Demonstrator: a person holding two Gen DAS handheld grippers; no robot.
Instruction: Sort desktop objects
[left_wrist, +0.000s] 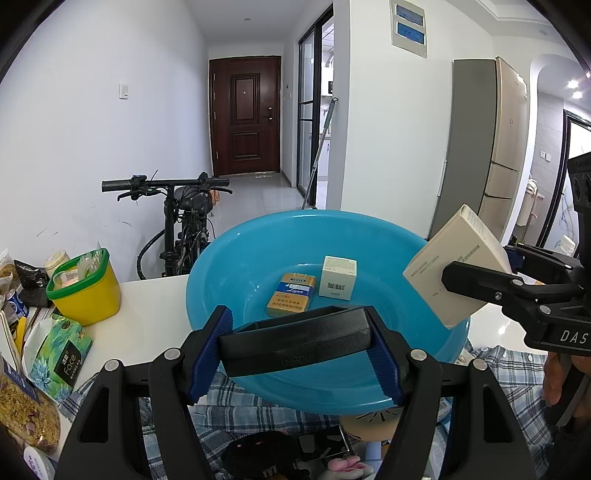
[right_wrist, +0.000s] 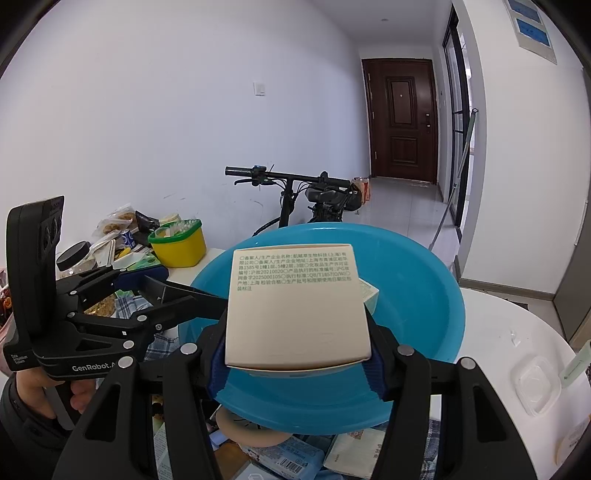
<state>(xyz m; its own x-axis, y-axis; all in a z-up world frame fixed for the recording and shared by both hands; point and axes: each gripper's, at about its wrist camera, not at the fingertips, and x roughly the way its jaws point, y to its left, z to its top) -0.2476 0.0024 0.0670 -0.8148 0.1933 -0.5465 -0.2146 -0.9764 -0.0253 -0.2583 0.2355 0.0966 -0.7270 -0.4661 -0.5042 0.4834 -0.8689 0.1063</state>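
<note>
Two handheld grippers hang over the same round, bright blue plastic basin (left_wrist: 229, 266), each with something clamped between its blue ribbed pads. The left gripper (left_wrist: 295, 354) grasps a flat black plastic case (left_wrist: 295, 339) crosswise; embossed lettering shows on its near edge, and the case sits above the basin's near rim. The right gripper (right_wrist: 295, 350) is clenched on a cream-coloured cardboard box (right_wrist: 295, 306) with a block of small printed text on its upper face. From the left wrist view that box (left_wrist: 454, 273) is tilted, one corner raised, over the basin's right rim.

Inside the basin lie a yellow and blue cigarette pack (left_wrist: 292, 294) and, just beside it to the right, a small white cardboard box with a barcode (left_wrist: 338, 277), standing upright on the basin floor.

The basin rests on a white tabletop (left_wrist: 147, 306) and on a blue-and-white checked cloth (left_wrist: 236, 402) at its near side. Left of it stands a yellow plastic tub with a green rim (left_wrist: 86, 291), near a green leaf-patterned tissue pack (left_wrist: 61, 354) and assorted snack bags. A clear plastic lidded container (right_wrist: 535, 384) sits on the table to the right. Behind the table a black bicycle (left_wrist: 181, 214) leans against the white wall.
</note>
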